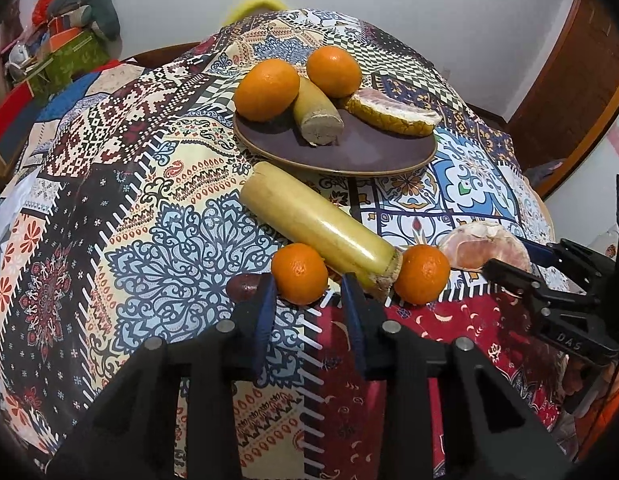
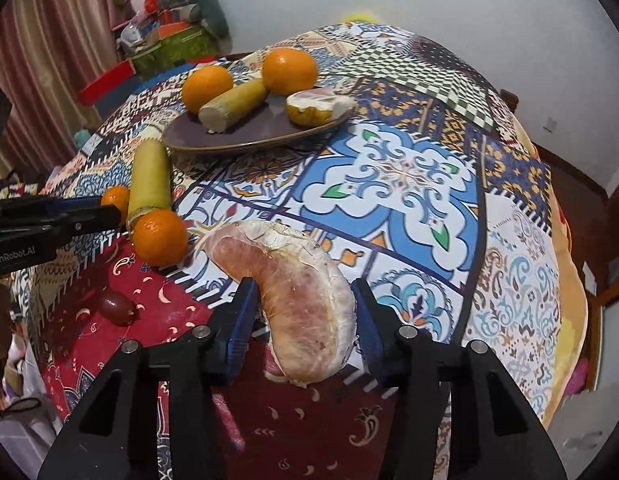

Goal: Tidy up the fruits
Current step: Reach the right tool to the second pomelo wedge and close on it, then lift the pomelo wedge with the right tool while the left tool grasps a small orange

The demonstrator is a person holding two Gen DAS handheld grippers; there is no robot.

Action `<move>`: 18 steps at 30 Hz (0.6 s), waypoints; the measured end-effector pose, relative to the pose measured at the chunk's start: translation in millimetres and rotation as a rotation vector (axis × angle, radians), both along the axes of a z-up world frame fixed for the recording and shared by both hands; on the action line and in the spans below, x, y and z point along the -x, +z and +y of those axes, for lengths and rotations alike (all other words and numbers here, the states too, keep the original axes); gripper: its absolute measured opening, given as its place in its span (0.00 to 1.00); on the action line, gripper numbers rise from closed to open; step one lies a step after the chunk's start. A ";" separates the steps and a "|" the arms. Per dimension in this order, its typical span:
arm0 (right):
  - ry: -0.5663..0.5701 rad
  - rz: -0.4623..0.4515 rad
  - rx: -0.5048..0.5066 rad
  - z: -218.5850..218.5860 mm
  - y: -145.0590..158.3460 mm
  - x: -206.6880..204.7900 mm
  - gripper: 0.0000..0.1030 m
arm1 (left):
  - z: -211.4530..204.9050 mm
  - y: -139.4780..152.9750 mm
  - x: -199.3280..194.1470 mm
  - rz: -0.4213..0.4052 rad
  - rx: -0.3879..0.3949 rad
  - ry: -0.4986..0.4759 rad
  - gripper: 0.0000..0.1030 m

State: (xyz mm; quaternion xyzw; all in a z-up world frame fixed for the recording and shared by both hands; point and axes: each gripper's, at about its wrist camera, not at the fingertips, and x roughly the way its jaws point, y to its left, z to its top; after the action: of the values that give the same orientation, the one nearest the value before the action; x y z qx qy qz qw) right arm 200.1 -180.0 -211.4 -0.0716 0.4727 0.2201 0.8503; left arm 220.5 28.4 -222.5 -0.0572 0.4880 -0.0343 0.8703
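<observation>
The right gripper (image 2: 303,312) clamps a peeled pomelo segment (image 2: 293,300), a curved pink crescent with papery white membrane, its long axis running from the table's near edge away toward the plate (image 2: 245,140). The left gripper (image 1: 309,292) pinches a small, round, dimpled mandarin (image 1: 299,273) on the patchwork tablecloth (image 1: 181,264), beside a smooth yellow-green cylinder (image 1: 321,224).

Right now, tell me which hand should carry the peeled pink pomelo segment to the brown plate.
Right. The right gripper already has its jaws around the peeled pink pomelo segment. The left gripper is shut on a small orange. The brown plate lies ahead.
</observation>
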 end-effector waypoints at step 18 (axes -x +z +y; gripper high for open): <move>0.005 0.030 -0.057 -15.6 13.6 11.3 0.27 | -2.7 13.1 18.8 -0.049 0.002 -0.018 0.24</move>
State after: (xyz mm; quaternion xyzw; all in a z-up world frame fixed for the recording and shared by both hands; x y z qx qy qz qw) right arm 188.7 -195.6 -197.7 -0.0453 0.4790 0.2368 0.8441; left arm 201.7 25.7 -209.4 -0.0530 0.4670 -0.0439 0.8816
